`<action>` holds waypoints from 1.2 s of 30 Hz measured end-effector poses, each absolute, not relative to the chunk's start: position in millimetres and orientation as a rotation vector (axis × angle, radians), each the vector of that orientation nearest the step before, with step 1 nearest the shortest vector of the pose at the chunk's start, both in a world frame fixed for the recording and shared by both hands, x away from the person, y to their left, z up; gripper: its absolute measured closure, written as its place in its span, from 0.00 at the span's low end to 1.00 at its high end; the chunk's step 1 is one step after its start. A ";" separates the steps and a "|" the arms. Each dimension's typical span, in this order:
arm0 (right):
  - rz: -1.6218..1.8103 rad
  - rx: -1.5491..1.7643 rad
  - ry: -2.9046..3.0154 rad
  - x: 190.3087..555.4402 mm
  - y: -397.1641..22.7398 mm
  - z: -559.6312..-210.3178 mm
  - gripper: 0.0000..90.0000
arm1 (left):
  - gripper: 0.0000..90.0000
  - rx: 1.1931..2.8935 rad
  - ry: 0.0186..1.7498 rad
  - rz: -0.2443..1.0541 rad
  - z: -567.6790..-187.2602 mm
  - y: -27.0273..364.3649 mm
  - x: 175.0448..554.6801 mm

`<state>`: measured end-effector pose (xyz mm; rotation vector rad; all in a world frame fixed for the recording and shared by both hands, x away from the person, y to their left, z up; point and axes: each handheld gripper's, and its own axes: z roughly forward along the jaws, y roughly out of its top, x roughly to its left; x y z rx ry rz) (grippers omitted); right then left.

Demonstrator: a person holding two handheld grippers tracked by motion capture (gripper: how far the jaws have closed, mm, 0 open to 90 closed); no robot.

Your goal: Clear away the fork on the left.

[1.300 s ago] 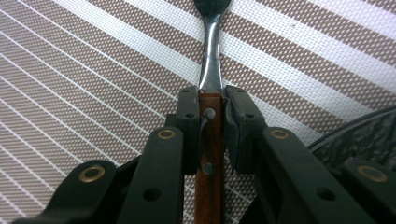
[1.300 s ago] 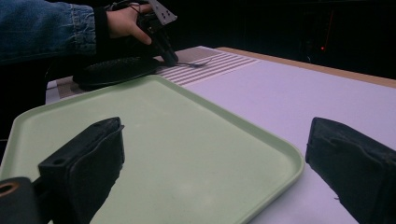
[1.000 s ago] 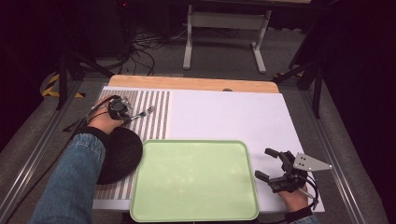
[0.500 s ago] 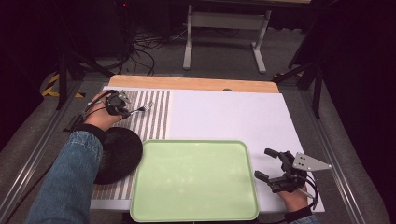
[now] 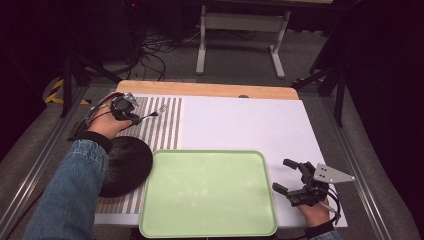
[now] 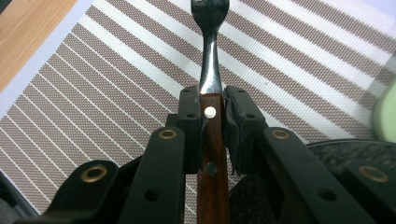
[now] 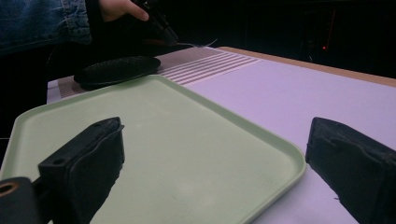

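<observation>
Fork with a wooden handle and steel neck sits clamped in the left gripper, held above the striped placemat. It looks light and rigid; the polished metal would be slippery, so the riveted wood is the sound place to grip, as here. Near it, the black plate and the green tray lie bare. Beside the tray, the right gripper has its jaws wide apart, holding nothing.
</observation>
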<state>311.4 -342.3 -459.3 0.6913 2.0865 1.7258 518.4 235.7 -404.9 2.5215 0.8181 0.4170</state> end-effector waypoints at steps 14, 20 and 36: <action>1.724 0.689 2.086 311.3 -342.1 -459.1 0.06 | 0.86 2.425 0.969 0.249 -389.6 235.7 506.0; 1.723 0.690 2.085 311.3 -342.0 -459.1 0.06 | 0.86 2.383 0.973 0.213 -384.3 232.2 495.6; 1.723 0.697 2.082 311.8 -342.1 -459.1 0.06 | 0.86 2.289 0.991 0.160 -369.6 212.7 451.0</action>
